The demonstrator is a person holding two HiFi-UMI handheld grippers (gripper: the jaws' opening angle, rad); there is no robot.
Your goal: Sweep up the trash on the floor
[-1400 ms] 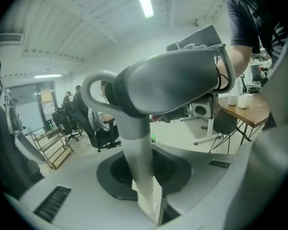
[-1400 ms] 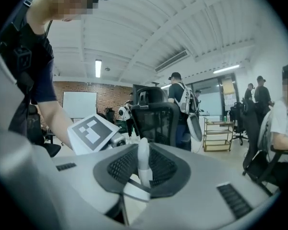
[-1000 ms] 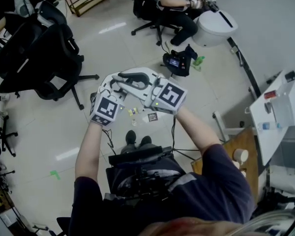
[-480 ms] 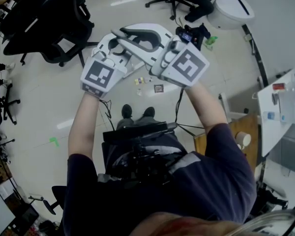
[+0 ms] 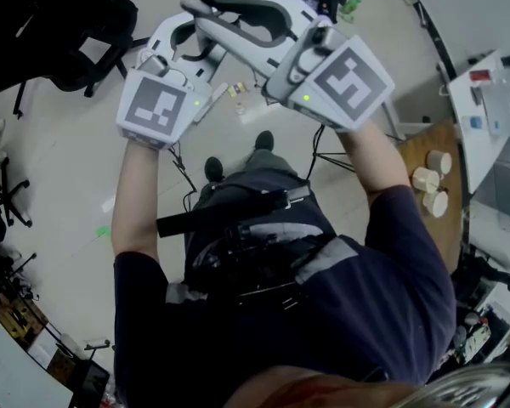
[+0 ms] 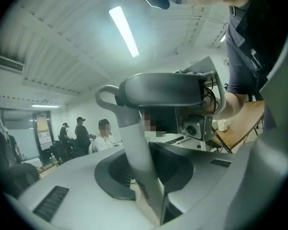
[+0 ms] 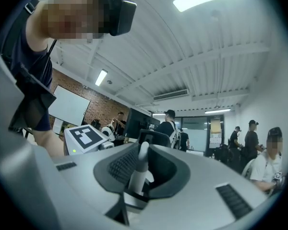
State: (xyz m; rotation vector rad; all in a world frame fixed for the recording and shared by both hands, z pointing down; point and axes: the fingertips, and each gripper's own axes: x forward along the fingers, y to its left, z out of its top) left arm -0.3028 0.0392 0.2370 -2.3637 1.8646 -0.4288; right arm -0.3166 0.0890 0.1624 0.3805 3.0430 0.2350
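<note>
Both grippers are raised close under the head camera, pointing at each other with their jaws interlocked. My left gripper (image 5: pixel 185 45) (image 6: pixel 156 210) has a grey finger (image 6: pixel 137 147) of the right gripper standing in its narrow gap. Its jaws are opening, with that finger still filling the gap. My right gripper (image 5: pixel 202 15) (image 7: pixel 132 198) is closed on a slim white finger (image 7: pixel 140 169) of the left gripper. Small bits of trash (image 5: pixel 235 89) lie on the pale floor below the grippers, partly hidden by them.
The person's shoes (image 5: pixel 263 140) stand just under the trash. Black office chairs (image 5: pixel 51 24) fill the upper left. A wooden table (image 5: pixel 421 155) with paper cups (image 5: pixel 427 179) and a white table (image 5: pixel 493 92) are at the right. Several people show in both gripper views.
Both grippers, still interlocked, have risen together toward the head camera and look much larger. The floor trash now sits higher in the head view, behind the jaws.
</note>
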